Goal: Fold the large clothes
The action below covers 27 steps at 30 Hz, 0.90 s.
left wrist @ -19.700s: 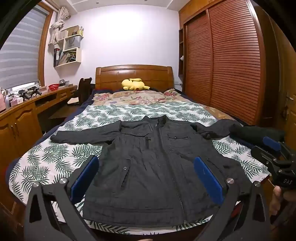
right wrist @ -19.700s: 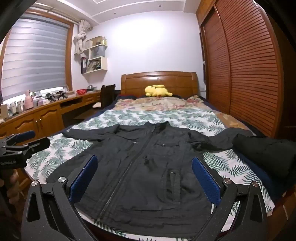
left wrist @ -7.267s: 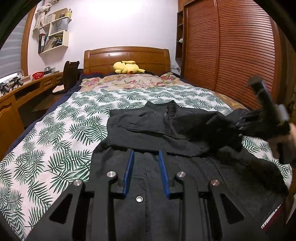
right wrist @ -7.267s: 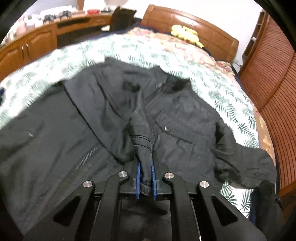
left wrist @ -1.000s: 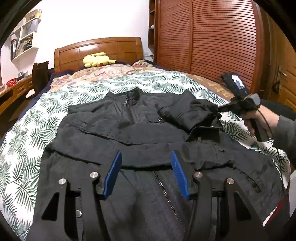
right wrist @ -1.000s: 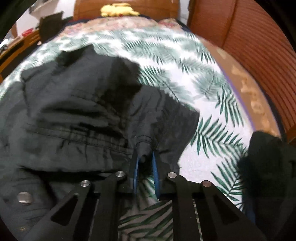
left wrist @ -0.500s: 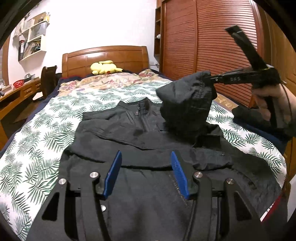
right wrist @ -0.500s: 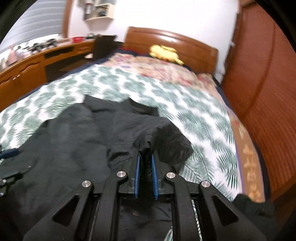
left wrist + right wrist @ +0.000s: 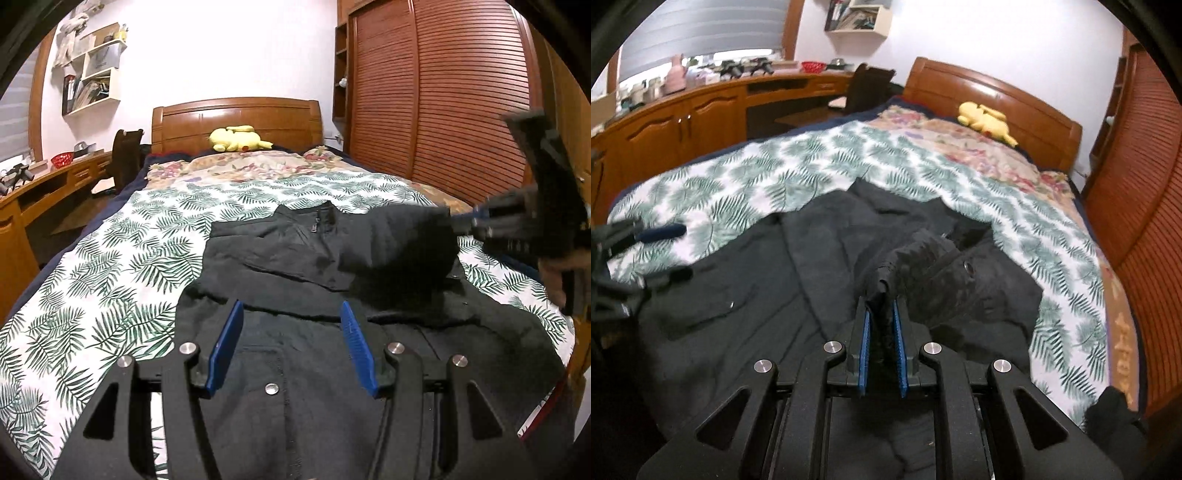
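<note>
Right gripper [image 9: 882,328], blue-padded jaws pinched narrow on cuff of black quilted fabric jacket [image 9: 314,332], carrying right sleeve [image 9: 934,280] inward over chest, likely to square garment for folding. Left gripper [image 9: 291,343] hovers with jaws spread wide, empty, above jacket near bed's foot edge. Jacket lies front-up on palm-leaf-print bedspread [image 9: 110,295]. Yellow plush toy [image 9: 238,138] by wooden headboard [image 9: 236,118]. No legible writing.

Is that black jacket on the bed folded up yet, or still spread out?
Partly folded. The jacket has one sleeve laid across its chest; the right gripper grips the other sleeve, raised above it.
</note>
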### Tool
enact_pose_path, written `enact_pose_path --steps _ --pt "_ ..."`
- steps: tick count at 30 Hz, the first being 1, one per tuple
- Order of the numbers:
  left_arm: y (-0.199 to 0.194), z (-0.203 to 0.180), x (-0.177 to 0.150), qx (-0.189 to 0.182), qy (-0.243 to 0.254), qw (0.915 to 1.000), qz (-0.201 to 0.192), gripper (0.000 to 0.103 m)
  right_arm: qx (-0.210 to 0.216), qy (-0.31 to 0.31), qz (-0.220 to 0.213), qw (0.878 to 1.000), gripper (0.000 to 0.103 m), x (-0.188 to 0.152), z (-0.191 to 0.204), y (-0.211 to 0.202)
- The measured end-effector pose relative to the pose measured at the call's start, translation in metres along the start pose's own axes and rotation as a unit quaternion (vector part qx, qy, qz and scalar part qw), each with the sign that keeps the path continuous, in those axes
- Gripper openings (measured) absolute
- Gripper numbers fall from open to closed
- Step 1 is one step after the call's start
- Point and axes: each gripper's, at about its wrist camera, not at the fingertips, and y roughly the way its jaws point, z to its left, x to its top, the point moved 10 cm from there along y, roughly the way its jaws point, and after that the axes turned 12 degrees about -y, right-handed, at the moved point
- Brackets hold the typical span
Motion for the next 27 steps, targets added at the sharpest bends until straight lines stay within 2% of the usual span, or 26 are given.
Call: enact_pose_path --steps 6,8,14,16,17,19,20,23,27 --pt "-0.001 0.003 0.000 0.002 0.000 1.0000 -0.002 0.054 0.016 0.020 0.012 1.000 0.015 -0.024 0.018 0.012" --pt "0.000 0.002 0.000 0.001 0.000 1.0000 -0.001 0.054 0.021 0.024 0.013 0.999 0.020 -0.027 0.023 0.012" --pt "0.003 -0.003 -0.004 -0.001 0.005 1.0000 0.004 0.054 0.030 0.017 -0.007 0.999 0.024 -0.025 0.038 -0.008" --pt "0.004 -0.004 -0.003 -0.002 0.004 1.0000 0.003 0.054 0.026 0.015 -0.015 0.999 0.032 -0.023 0.038 -0.014" --pt "0.004 -0.004 -0.003 -0.002 0.004 1.0000 0.003 0.054 0.024 0.016 -0.016 0.999 0.035 -0.024 0.037 -0.014" --pt "0.004 -0.005 -0.004 -0.001 0.005 1.0000 0.004 0.054 0.021 0.025 -0.013 0.999 0.052 -0.028 0.031 -0.012" --pt "0.004 -0.004 -0.004 0.000 0.006 1.0000 0.004 0.054 0.018 0.035 -0.007 0.999 0.055 -0.032 0.025 -0.007" --pt "0.004 -0.004 -0.004 0.001 0.006 1.0000 0.004 0.054 0.010 0.068 0.007 0.998 0.058 -0.044 0.005 0.009" --pt "0.004 -0.003 -0.004 0.002 0.004 1.0000 0.004 0.054 -0.011 0.110 0.003 0.994 0.058 -0.052 -0.026 0.024"
